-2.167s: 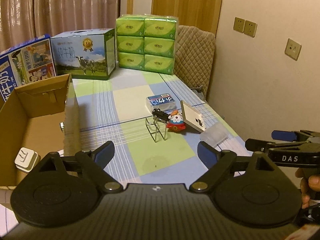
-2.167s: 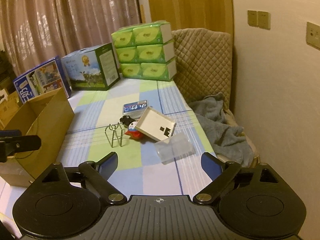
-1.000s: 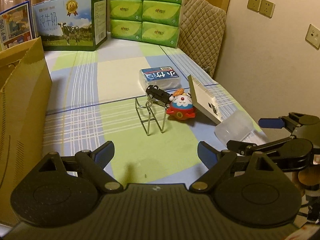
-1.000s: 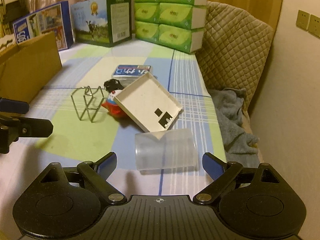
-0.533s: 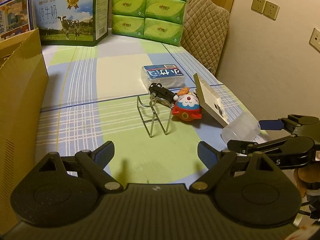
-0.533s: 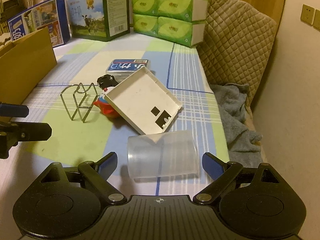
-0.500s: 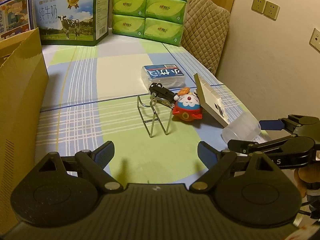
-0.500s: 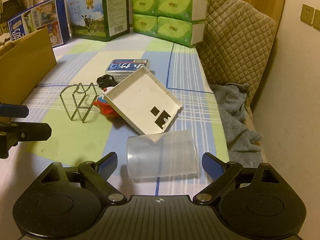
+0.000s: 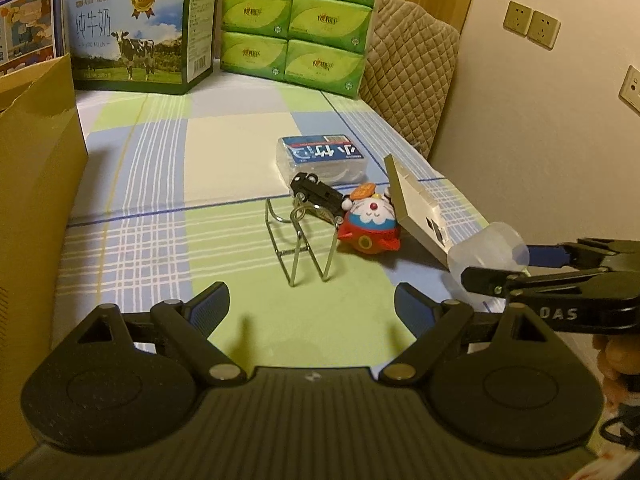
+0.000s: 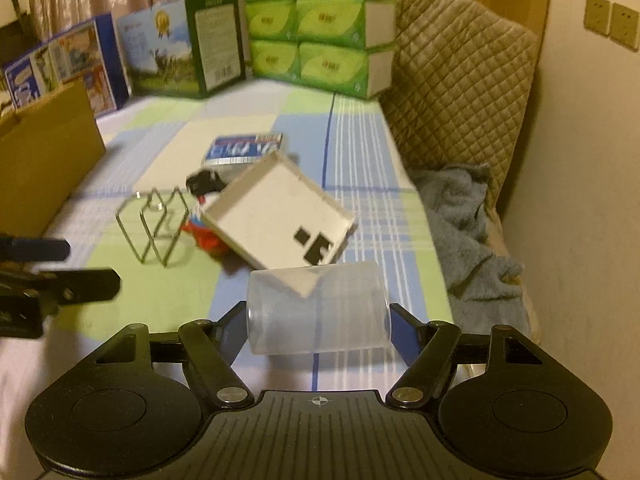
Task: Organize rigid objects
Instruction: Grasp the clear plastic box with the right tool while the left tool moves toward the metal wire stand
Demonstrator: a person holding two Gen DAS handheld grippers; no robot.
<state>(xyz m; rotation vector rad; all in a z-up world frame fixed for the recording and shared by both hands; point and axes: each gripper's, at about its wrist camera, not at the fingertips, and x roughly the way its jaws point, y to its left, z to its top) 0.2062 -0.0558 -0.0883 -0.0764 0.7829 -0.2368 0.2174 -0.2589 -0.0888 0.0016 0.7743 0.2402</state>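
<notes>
— Which piece is being dealt with just now?

— The clear plastic cup. It lies on its side low in the middle of the right wrist view, on the checked tablecloth, its upper edge over a corner of the white tray. The right gripper has just been drawing its jaws in, with the cup between them. Each blue pad sits right at one end of the cup, and they look to be touching it. I can't say the grip is firm.

— And the other tool?

— The left gripper is spread wide with nothing between its fingers, over bare cloth at the bottom of the left wrist view. Just above it stands the wire rack. Behind that are the black toy car, the red and white figurine and the blue-labelled case.

— So what step would you call this?

— The pick-up of the cup, I'd judge, barely begun. The cup is on the cloth, not lifted.

— What does the next move need?

— Finish the squeeze gently. Thin plastic held end to end may flex or pop out. Then lift it straight up, clear of the tray corner, so the tray isn't dragged onto the figurine. My guess is it goes to the cardboard box at the left edge, which means passing over the rack.

— And the rest?

— All still loose on the table, so most of the tidying remains.
</notes>
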